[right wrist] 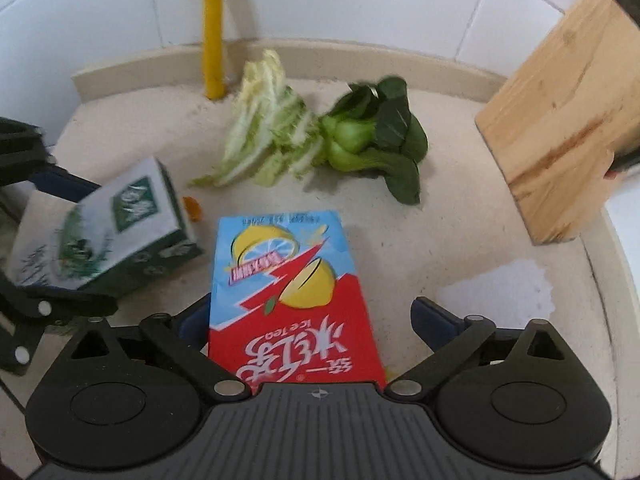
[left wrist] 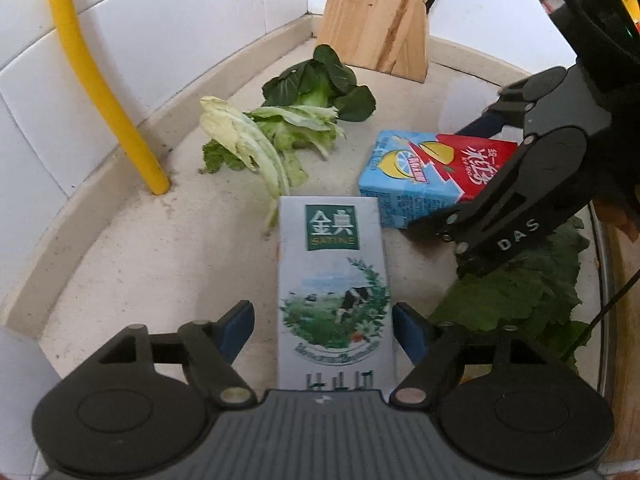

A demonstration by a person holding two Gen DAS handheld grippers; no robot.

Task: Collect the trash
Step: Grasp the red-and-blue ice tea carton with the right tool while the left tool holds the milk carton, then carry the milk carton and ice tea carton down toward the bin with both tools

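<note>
While both claws tilt steeply down toward the desk (left wrist: pixel 140 248), each has a drink carton lying between its spread fingers. The left claw (left wrist: pixel 323 326) straddles the milk carton (left wrist: pixel 332 280), which lies flat on the desk with its printed face up; a gap shows on the left finger's side and the right finger sits just beside the carton's edge, so the claw is released, not gripping. The right claw (right wrist: pixel 314 322) is likewise released around the iced tea carton (right wrist: pixel 292 292): its left finger is close against the carton, its right finger well apart from it. The two cartons lie near each other in the middle of the desk. Toward the desk's back edge lie pale cabbage leaves (left wrist: pixel 256 136) and a dark bok choy (left wrist: pixel 324 84), just beside each other. A yellow pipe (left wrist: pixel 100 80) rises at the back edge, and a wooden knife block (left wrist: pixel 380 12) stands in the far corner. A large green leaf (left wrist: pixel 516 296) lies under the right claw
</note>
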